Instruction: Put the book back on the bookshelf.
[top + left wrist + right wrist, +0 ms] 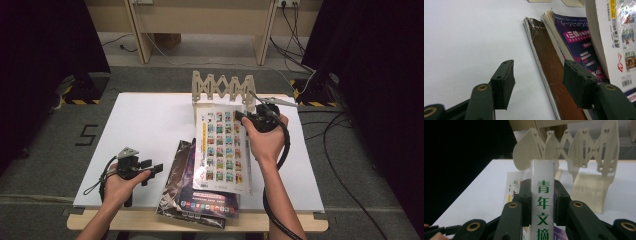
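Note:
My right gripper (pixel 254 120) is shut on the spine of a white book (pixel 222 150) whose cover carries rows of small pictures. The book tilts up off the pile, its far end toward the wooden rack (pixel 222 87). In the right gripper view both pads (pixel 525 200) press the white spine (pixel 543 182), which has green characters, with the gripper (pixel 542 202) facing the rack (pixel 584 152). My left gripper (pixel 150 167) rests open on the table just left of the pile. Its gripper (pixel 539 82) holds nothing, and the brown magazine (pixel 549 65) lies beyond it.
A purple magazine (pixel 205 200) and a dark brown one (pixel 175 175) lie stacked at the table's front edge, under the lifted book (pixel 614 37). The purple cover (pixel 579 45) sits between them. The white tabletop (pixel 145 125) stretches out to the left. Cables run over the floor at right.

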